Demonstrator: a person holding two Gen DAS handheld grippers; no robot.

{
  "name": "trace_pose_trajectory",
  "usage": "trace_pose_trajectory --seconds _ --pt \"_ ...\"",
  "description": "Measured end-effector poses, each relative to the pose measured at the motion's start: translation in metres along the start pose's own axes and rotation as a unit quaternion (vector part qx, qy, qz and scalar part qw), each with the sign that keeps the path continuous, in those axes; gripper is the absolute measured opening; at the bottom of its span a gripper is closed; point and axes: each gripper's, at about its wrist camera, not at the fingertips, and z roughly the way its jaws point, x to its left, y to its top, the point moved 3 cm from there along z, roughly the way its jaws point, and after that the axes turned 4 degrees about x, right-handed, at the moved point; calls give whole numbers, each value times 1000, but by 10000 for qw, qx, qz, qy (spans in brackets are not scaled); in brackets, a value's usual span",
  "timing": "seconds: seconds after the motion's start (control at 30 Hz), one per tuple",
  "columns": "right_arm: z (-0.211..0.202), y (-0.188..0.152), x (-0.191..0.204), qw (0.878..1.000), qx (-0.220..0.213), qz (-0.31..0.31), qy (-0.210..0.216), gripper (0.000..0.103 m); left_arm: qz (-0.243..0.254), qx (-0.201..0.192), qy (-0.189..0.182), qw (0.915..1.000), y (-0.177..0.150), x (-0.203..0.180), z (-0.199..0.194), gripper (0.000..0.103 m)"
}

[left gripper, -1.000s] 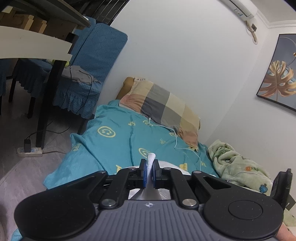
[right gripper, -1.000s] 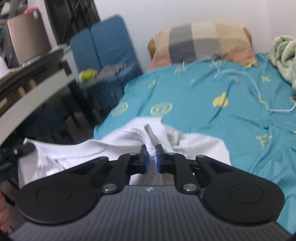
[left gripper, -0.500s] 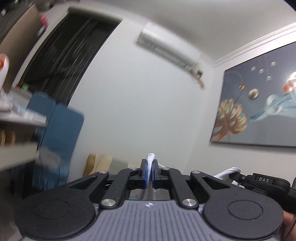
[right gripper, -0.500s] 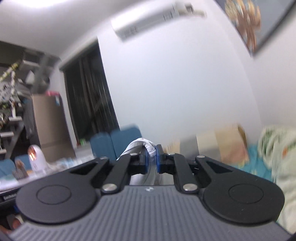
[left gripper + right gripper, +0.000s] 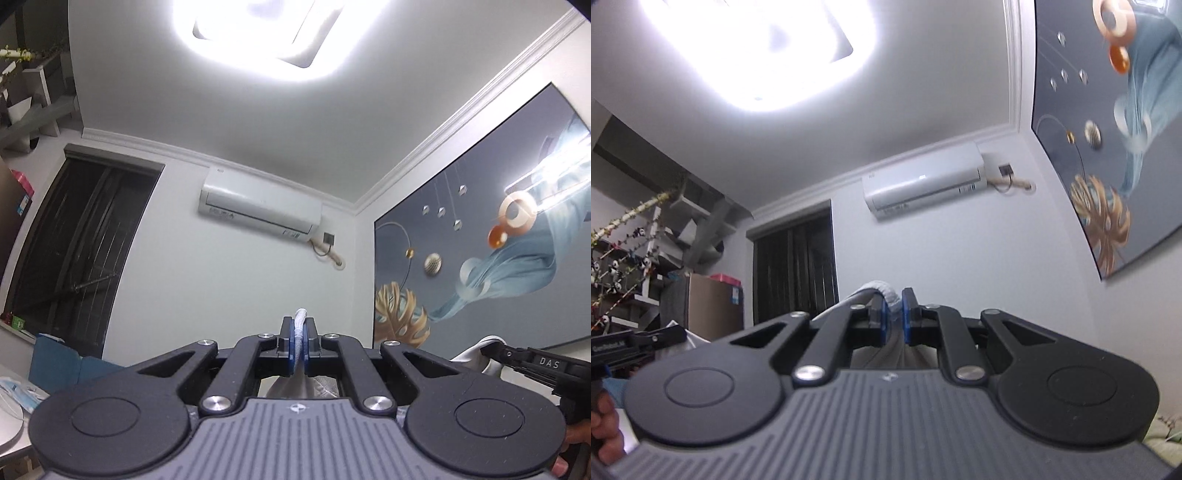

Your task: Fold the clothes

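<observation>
My left gripper (image 5: 299, 341) is shut on a thin fold of the white garment (image 5: 300, 317), which pokes up between the blue pads and hangs out of sight below. My right gripper (image 5: 893, 312) is shut on a thicker rolled edge of the same white garment (image 5: 882, 290). Both grippers are raised high and tilted up toward the wall and ceiling. In the left wrist view the right gripper's black body (image 5: 532, 363) shows at the right edge with white cloth (image 5: 480, 350) at its tip. In the right wrist view the left gripper's body (image 5: 631, 345) and a hand (image 5: 604, 424) sit at the lower left.
A wall air conditioner (image 5: 258, 210) hangs ahead, with a bright ceiling lamp (image 5: 258, 33) above. A large painting (image 5: 480, 266) fills the right wall. A dark window (image 5: 74, 251), shelves (image 5: 631, 266), a cardboard box (image 5: 713, 306) and blue chair backs (image 5: 55, 362) stand at the left. The bed is out of view.
Both grippers have risen steeply off the bed and tilted upward, carrying the white garment; the views went from the teal bedspread and pillow to the wall, air conditioner and ceiling.
</observation>
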Motion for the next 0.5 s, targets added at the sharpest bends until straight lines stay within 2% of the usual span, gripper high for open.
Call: trace_pose_trajectory --seconds 0.1,0.2,0.33,0.5 --pt "-9 13 5 10000 67 -43 -30 12 -57 35 25 10000 7 -8 -8 5" --pt "-2 -6 0 9994 324 102 -33 12 -135 232 106 9996 -5 -3 -7 5" --pt "21 -50 -13 9970 742 187 -116 12 -231 717 333 9966 -61 26 37 5" --pt "85 -125 -45 9890 1407 231 -383 12 -399 1305 637 9886 -146 79 114 5"
